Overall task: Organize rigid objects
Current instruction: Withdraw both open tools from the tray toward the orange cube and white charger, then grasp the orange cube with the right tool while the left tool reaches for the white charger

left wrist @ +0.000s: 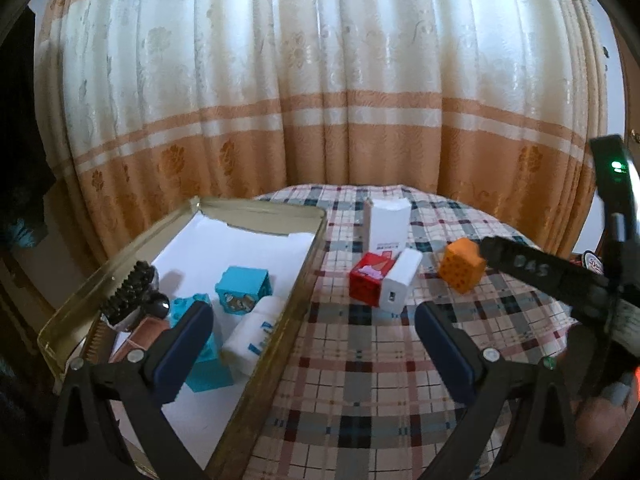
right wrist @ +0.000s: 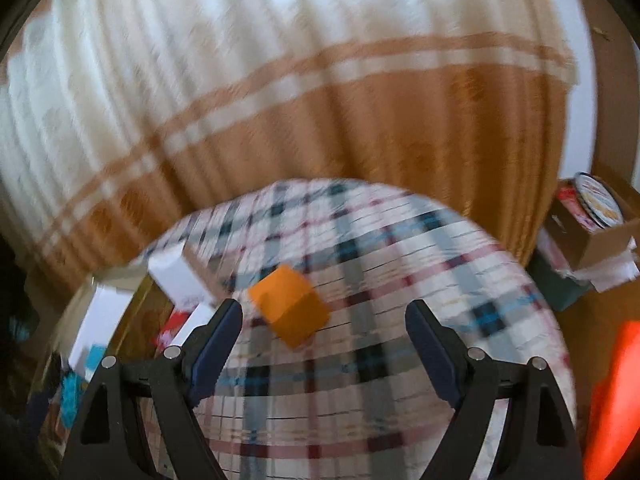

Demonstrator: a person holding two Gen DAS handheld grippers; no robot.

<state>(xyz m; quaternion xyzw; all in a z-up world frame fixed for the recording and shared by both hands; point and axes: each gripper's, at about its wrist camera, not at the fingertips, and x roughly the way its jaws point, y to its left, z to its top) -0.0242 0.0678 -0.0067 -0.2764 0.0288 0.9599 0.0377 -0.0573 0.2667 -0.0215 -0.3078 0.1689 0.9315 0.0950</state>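
A gold metal tin (left wrist: 256, 216) lined with white paper sits at the left of the plaid table. In it lie blue blocks (left wrist: 243, 289), a white bottle (left wrist: 256, 330) and a black gear-like piece (left wrist: 128, 290). On the cloth stand a red cube (left wrist: 366, 283), a white charger (left wrist: 400, 286), a white box (left wrist: 388, 226) and an orange cube (left wrist: 462, 266). My left gripper (left wrist: 314, 346) is open and empty over the tin's right rim. My right gripper (right wrist: 324, 340) is open and empty, just short of the orange cube (right wrist: 290, 310); that view is blurred.
The round table carries a plaid cloth (left wrist: 360, 380) and a curtain (left wrist: 320, 80) hangs right behind it. The right gripper's body (left wrist: 560, 280) crosses the right side of the left wrist view. A cardboard box of clutter (right wrist: 596, 232) stands off the table at right.
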